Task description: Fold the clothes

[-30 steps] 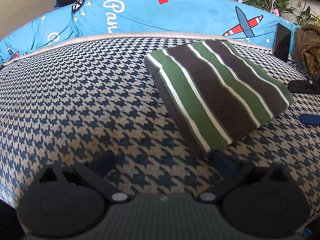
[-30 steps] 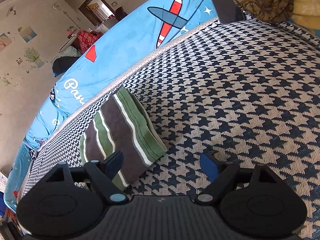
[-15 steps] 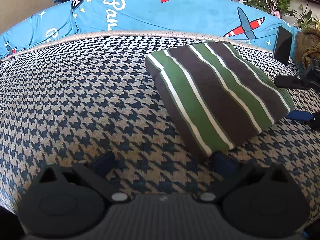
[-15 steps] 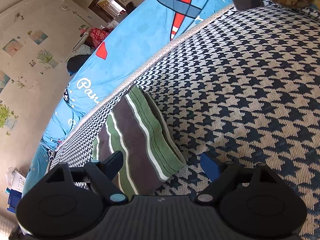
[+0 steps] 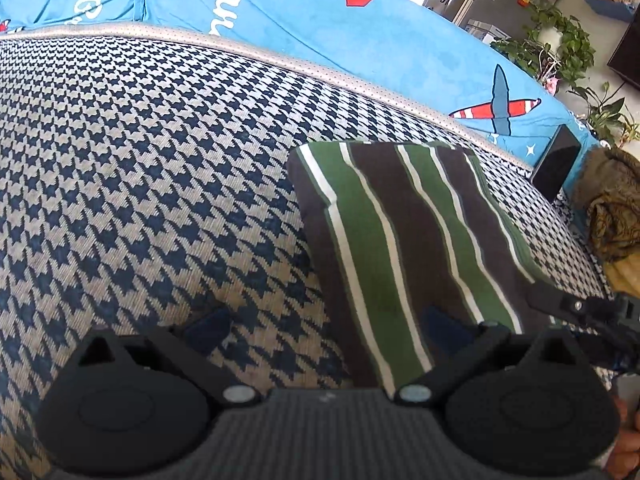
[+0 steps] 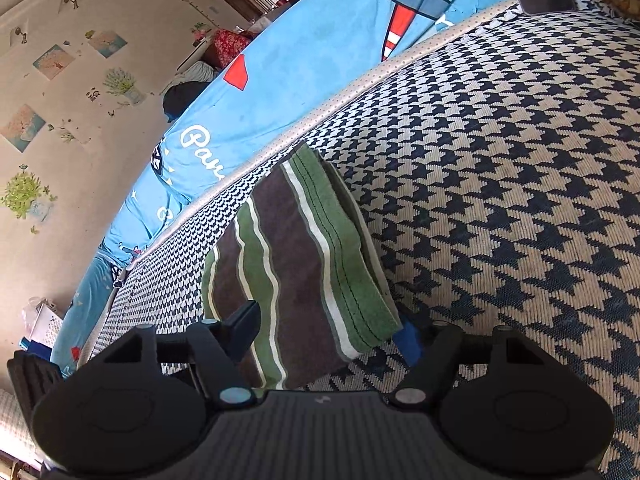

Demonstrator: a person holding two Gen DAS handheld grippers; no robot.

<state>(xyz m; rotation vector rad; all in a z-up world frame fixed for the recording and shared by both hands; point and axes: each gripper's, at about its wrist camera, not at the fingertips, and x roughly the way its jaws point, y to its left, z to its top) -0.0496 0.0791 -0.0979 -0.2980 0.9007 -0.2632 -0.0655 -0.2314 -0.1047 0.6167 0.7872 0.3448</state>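
Houndstooth sofa [image 5: 160,184] bears folded shirt [image 5: 400,232], right gripper [image 6: 328,336] jaws closing.

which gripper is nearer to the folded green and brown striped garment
Right. The right gripper straddles the folded green and brown striped garment's corner, jaws closing around it. The left gripper hovers wide open at its near edge, one finger over it.

The folded garment [image 5: 416,236] lies flat on the patterned cover [image 5: 140,184], toward its far edge, with the printed cushion [image 5: 312,24] running behind that edge. The left gripper [image 5: 324,328] sits at the garment's near corner, one finger over the cloth, the other over the bare cover. The right gripper [image 6: 328,330] straddles the opposite corner (cloth between its closing jaws). A dark slab [image 5: 556,168] leans against the cushion to the garment's right, a heap of fabric [image 5: 612,204] beside it.
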